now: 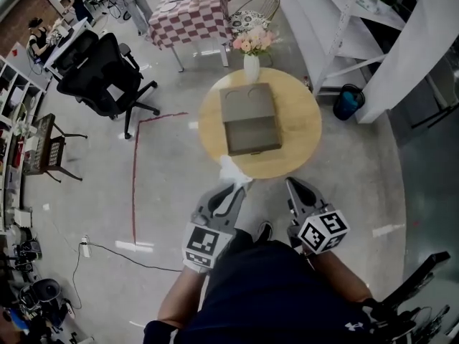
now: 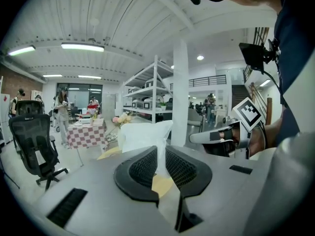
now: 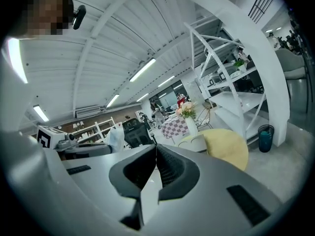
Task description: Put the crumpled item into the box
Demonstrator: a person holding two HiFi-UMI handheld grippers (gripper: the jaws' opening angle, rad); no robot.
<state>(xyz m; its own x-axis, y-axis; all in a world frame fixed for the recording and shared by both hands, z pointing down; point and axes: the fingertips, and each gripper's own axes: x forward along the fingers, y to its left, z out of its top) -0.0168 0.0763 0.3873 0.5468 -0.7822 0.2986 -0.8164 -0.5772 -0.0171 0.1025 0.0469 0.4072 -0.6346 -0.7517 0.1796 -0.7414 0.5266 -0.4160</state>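
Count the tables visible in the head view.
2. A round wooden table at centre, bearing the box and a flower vase; a checkered-cloth table beyond it, near the top edge. Others may be hidden in the cluttered upper left.

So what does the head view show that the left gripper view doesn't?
Only the head view shows the box, the teal bin and the red line on the floor. Only the left gripper view shows the ceiling lights and, close up, the left gripper with its jaws pinched on the crumpled white item. Both show that item, the right gripper, the round table, the checkered table, the black office chair and the flowers.
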